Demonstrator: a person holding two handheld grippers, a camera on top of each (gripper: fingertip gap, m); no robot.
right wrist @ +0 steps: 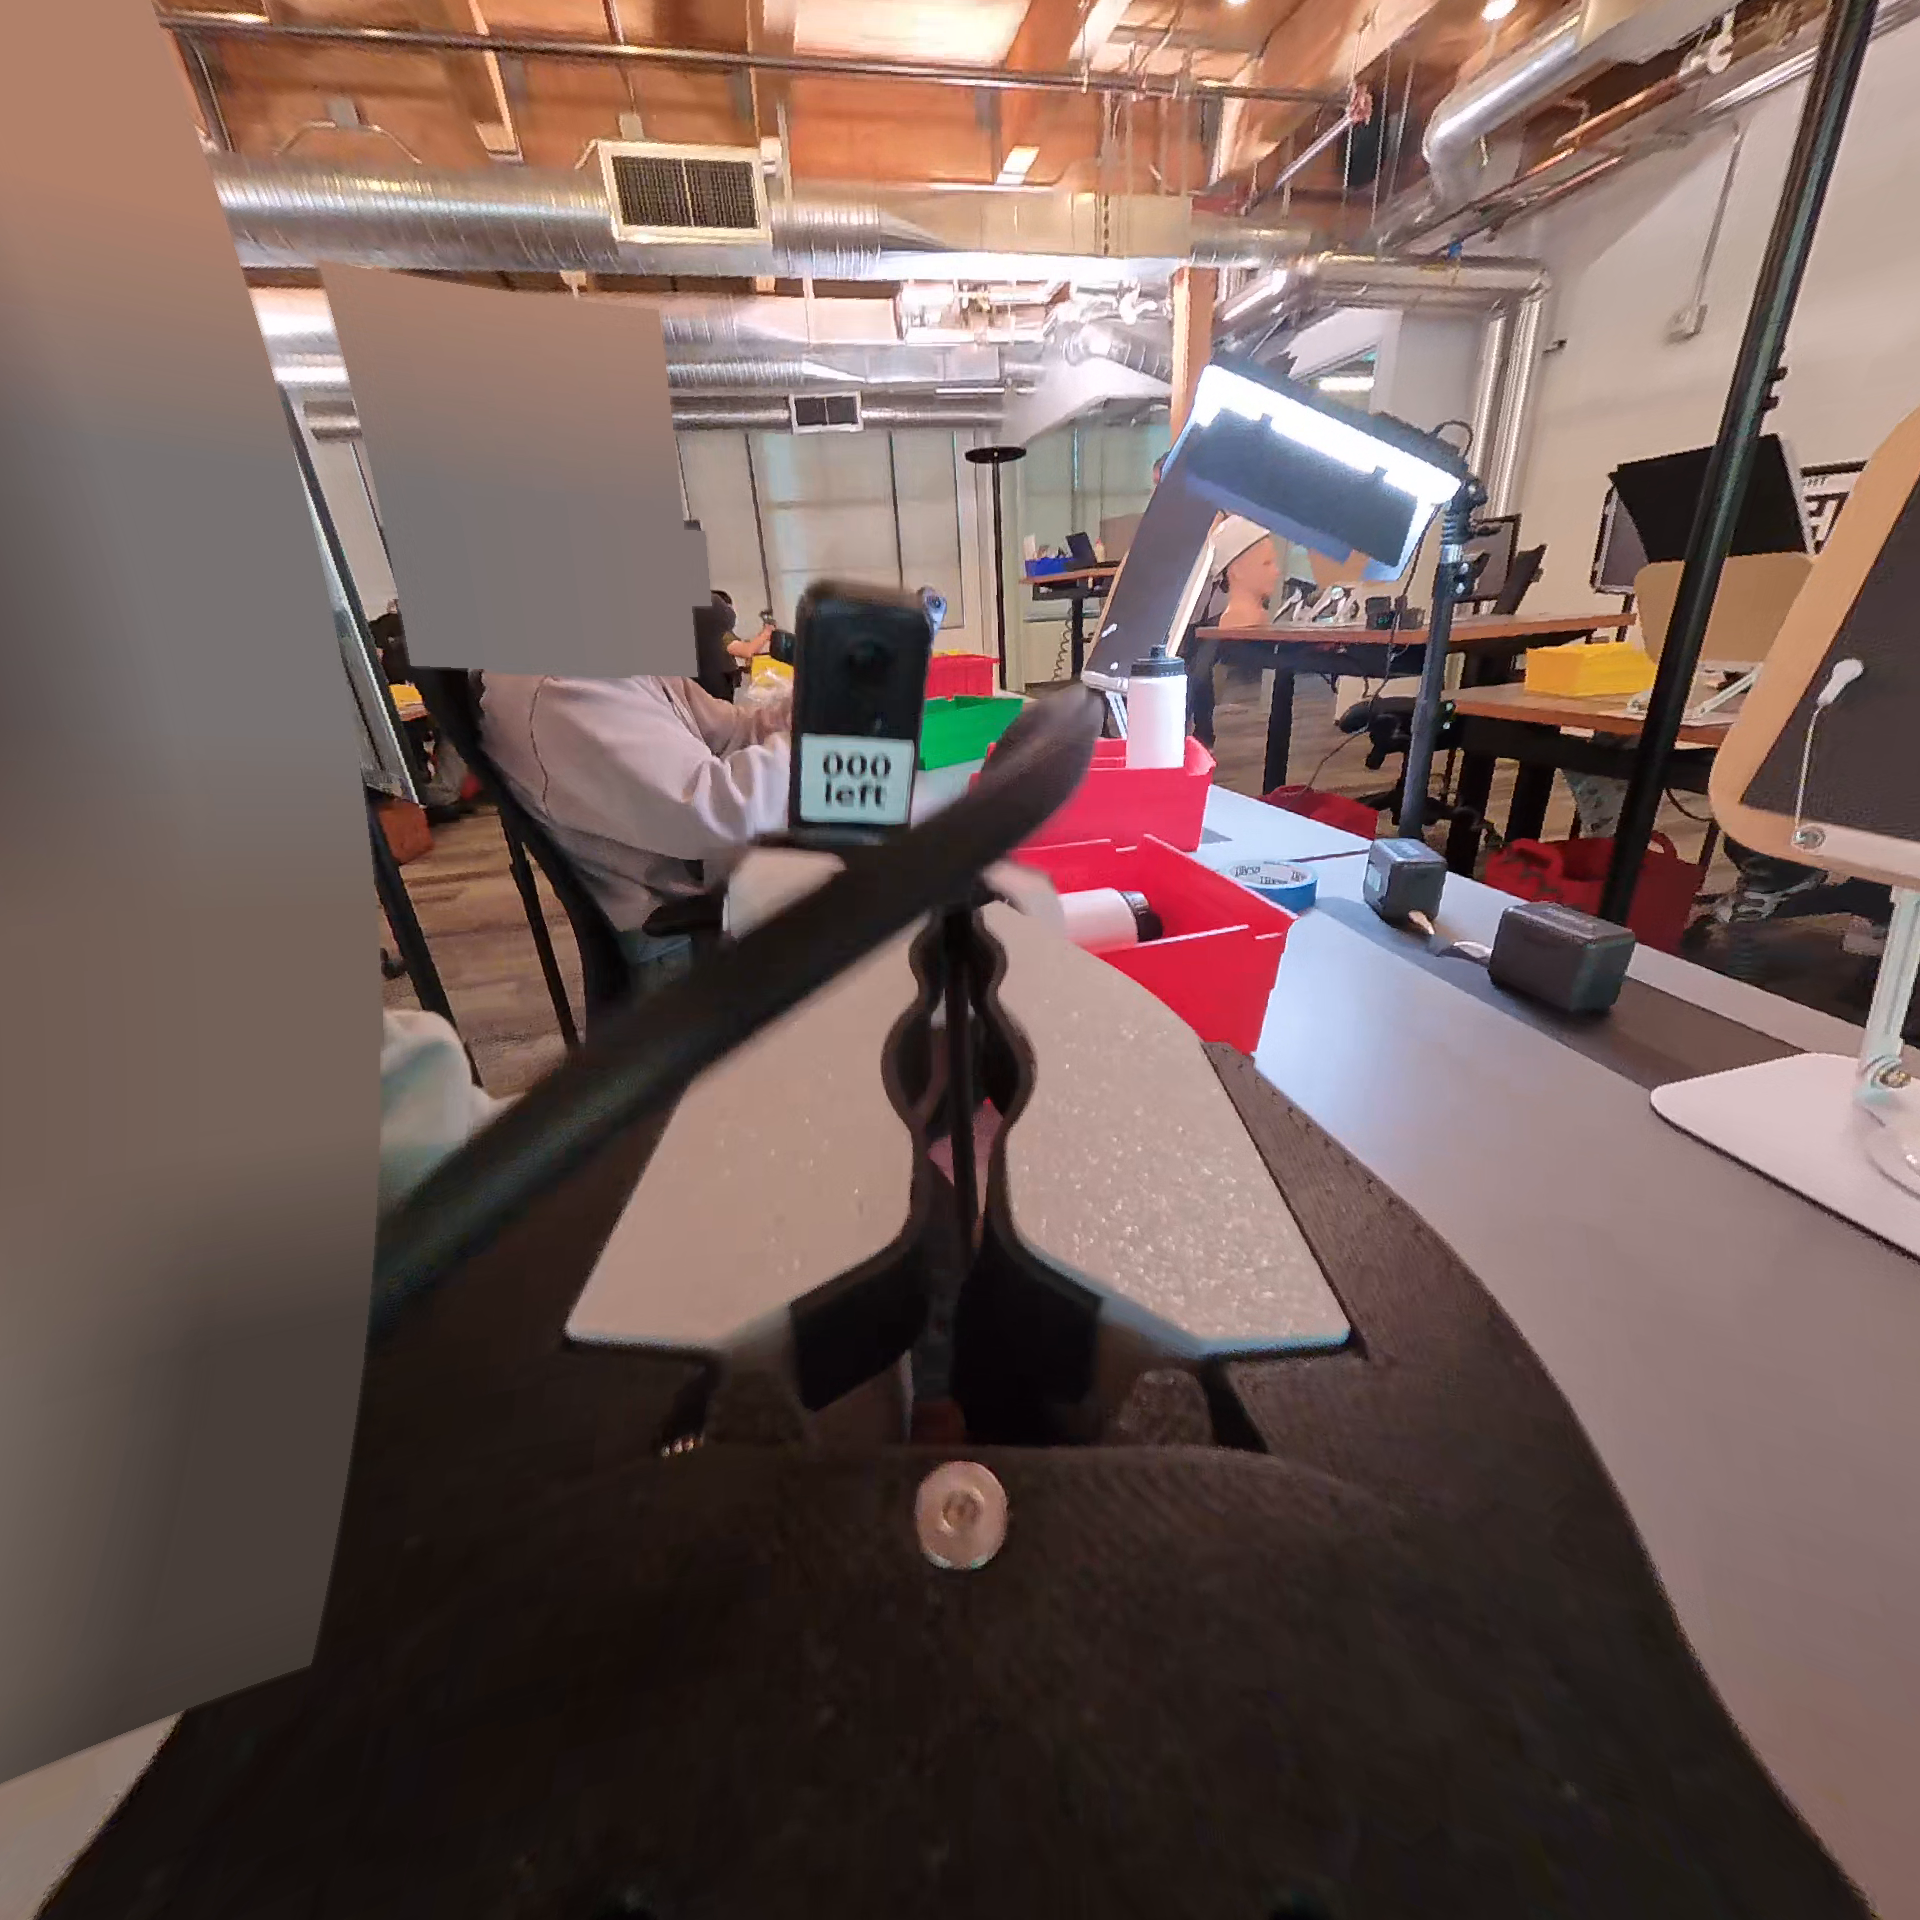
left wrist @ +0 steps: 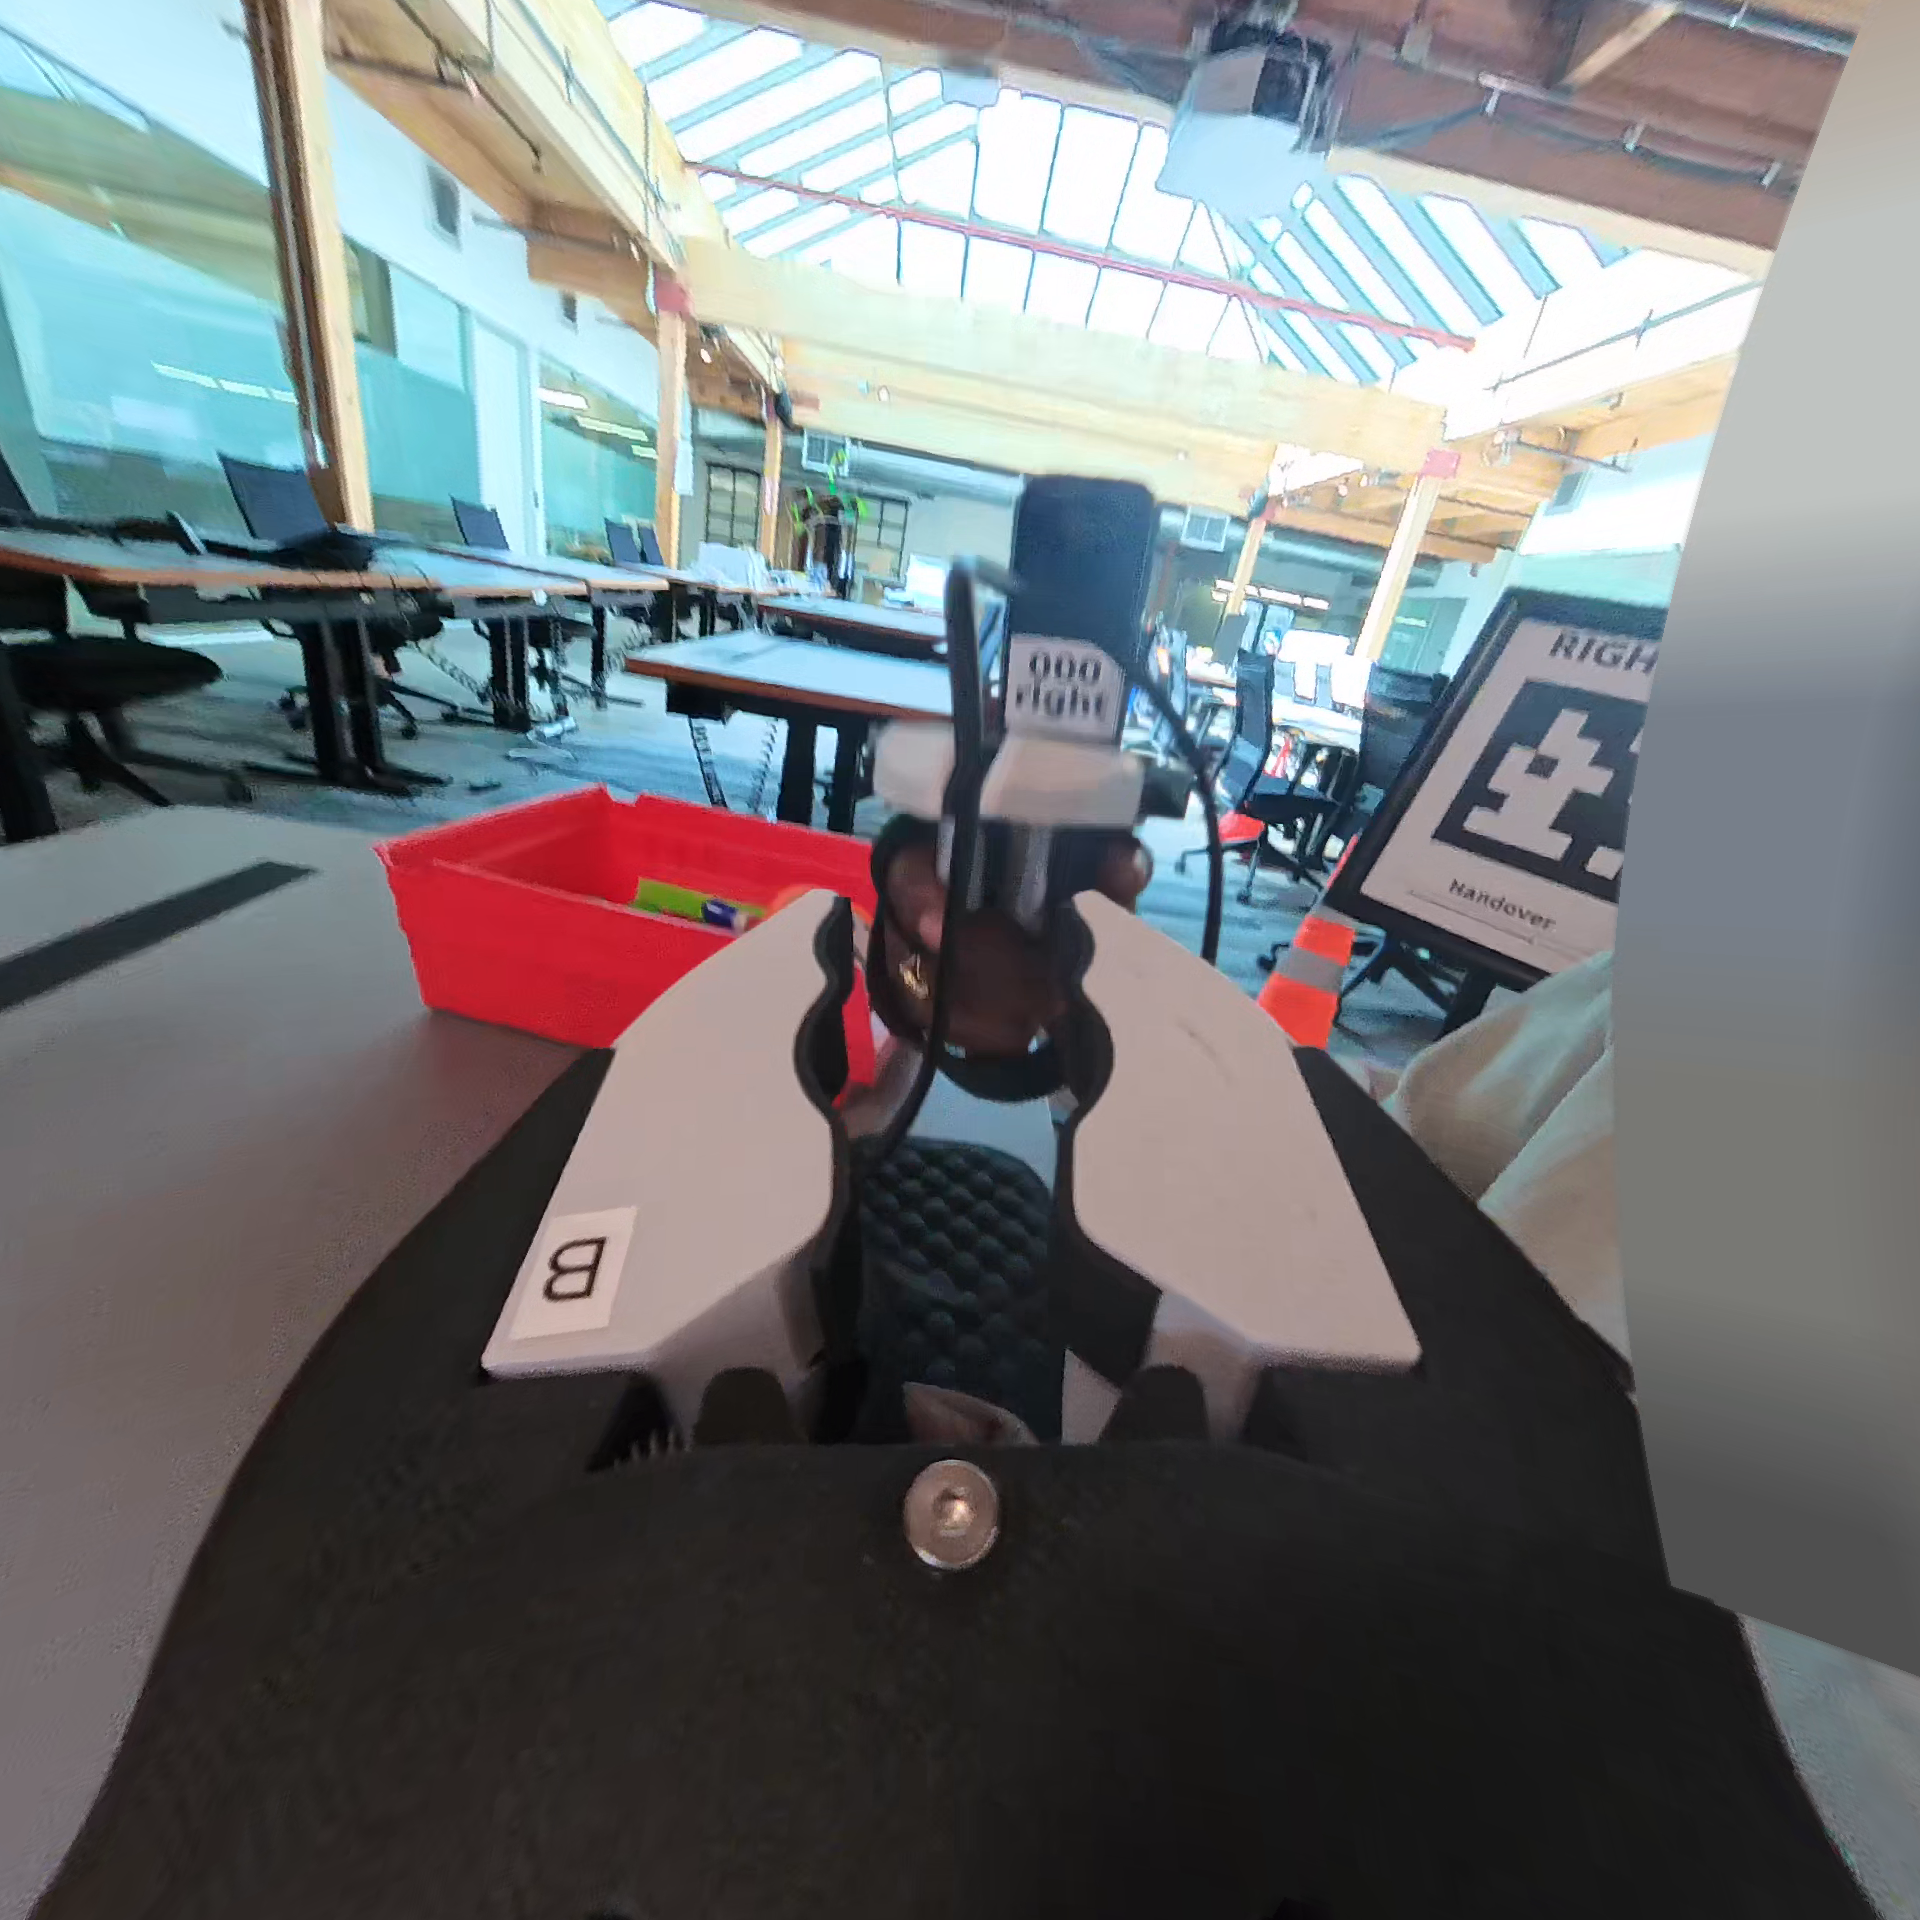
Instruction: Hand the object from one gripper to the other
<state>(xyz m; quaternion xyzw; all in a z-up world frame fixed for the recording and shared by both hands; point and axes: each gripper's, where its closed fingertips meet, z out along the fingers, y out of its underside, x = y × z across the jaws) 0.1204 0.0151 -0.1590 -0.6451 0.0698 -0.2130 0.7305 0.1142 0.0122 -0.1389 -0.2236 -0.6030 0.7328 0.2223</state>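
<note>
A long flat black object with a honeycomb texture [left wrist: 948,1247] sits deep between the fingers of my left gripper [left wrist: 956,935], which is closed on it. In the right wrist view the same object [right wrist: 727,997] crosses diagonally, blurred, in front of my right gripper [right wrist: 961,935]. The right gripper's jaws are almost touching, with only a thin dark line in the gap. The two grippers face each other at close range. A hand [left wrist: 977,977] holds the right gripper, below its camera [left wrist: 1081,582]. The left gripper's camera [right wrist: 860,675] shows behind the object.
A red bin [left wrist: 499,914] stands on the grey table [left wrist: 208,1143]. An orange cone [left wrist: 1309,977] and a sign board [left wrist: 1527,790] are on the right. In the right wrist view there are red bins [right wrist: 1195,966], blue tape [right wrist: 1283,878], grey boxes [right wrist: 1558,966], a white stand base [right wrist: 1787,1132] and a seated person [right wrist: 623,769]. Both grippers' tips are close together, under 4 cm apart.
</note>
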